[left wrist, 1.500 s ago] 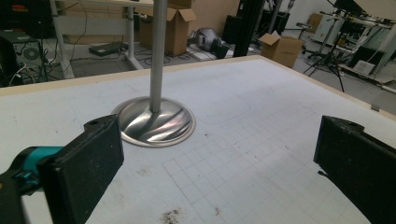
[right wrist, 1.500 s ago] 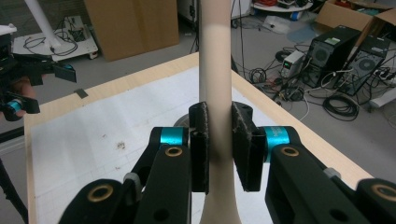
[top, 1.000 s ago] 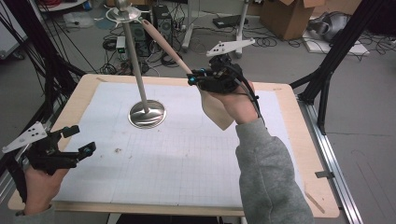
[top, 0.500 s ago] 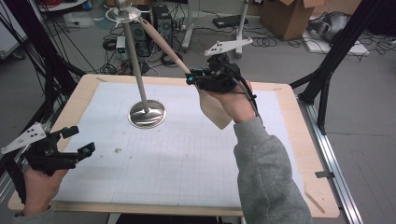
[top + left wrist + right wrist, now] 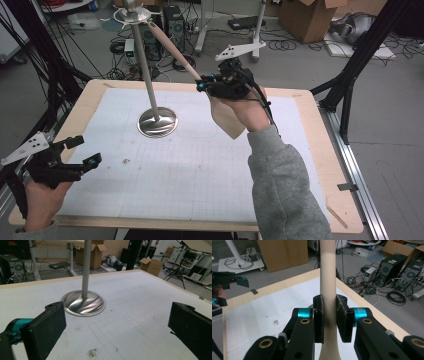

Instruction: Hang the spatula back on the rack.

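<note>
The right gripper [image 5: 329, 320] has its jaws clamped on the handle of a pale wooden spatula [image 5: 227, 117] (blade hanging below the jaws, handle rising beyond them toward the top of a metal stand [image 5: 150, 95]). The left gripper [image 5: 80, 152] hovers over the surface [image 5: 200, 170], jaws wide apart, the stand's round base [image 5: 83, 303] ahead of them.

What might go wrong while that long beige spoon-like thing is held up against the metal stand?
The right gripper clamps the long beige wooden spatula only at its narrow handle, so it may twist or slip. Its tip leans by the tall silver stand, which a push might tip. The left gripper sits open, far off.
</note>
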Motion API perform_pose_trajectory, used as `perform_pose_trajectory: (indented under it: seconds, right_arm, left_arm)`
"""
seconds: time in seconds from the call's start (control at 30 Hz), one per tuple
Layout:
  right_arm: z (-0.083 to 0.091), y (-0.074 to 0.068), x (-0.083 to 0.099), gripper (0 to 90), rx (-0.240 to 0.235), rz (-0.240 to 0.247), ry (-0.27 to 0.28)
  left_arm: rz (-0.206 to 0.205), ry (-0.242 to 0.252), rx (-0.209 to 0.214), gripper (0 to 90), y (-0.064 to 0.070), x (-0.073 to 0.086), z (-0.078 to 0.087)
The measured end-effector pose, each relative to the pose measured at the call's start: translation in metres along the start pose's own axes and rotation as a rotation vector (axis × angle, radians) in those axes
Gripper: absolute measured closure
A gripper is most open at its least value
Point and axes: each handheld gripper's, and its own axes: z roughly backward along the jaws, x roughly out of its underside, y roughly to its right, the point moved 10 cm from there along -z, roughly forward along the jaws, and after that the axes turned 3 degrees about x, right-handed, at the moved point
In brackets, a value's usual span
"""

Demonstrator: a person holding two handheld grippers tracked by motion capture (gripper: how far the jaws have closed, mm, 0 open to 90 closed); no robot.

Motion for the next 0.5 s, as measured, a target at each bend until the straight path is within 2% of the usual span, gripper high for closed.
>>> perform_pose_trajectory:
  seconds: [0.5]
  right_arm:
    - [-0.013,-0.001,0.004,78.5,0.004,0.001,-0.025]
  left_arm:
    - [0.001,-0.003,0.000,2.0,0.002,0.001,0.000]
